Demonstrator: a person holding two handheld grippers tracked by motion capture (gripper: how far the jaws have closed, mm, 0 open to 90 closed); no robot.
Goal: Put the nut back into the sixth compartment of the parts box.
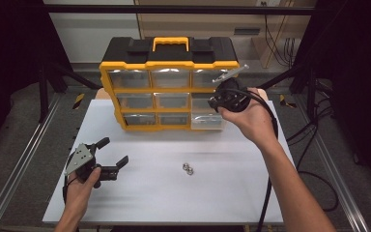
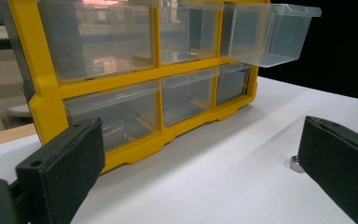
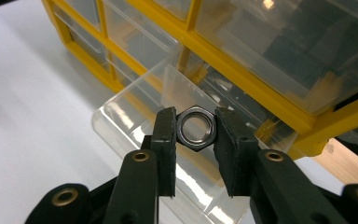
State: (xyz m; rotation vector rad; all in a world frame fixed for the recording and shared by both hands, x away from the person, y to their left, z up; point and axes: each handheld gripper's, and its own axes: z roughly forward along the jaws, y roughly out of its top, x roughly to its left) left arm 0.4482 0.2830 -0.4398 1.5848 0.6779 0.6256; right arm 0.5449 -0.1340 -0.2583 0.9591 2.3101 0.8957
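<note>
A steel hex nut [image 3: 195,145] sits pinched between the pads of my right gripper [image 3: 196,122], which is shut on it. It hangs over a clear drawer [image 3: 135,116] pulled out of the yellow and black organizer [image 1: 169,62]. In the high view the right gripper [image 1: 213,102] is up against the organizer's right column, above the pulled-out drawer [image 1: 206,122]. My left gripper [image 1: 114,151] rests at the table's front left, open with nothing between its jaws. Two more nuts [image 1: 188,168] lie loose on the white table [image 1: 174,198].
In the left gripper view, the left gripper [image 2: 200,154] faces the organizer [image 2: 46,93]. The pulled-out drawer [image 2: 270,32] juts out one row above the bottom, and a loose nut [image 2: 296,164] lies by the right jaw. Cables [image 1: 314,145] trail off the table's right side.
</note>
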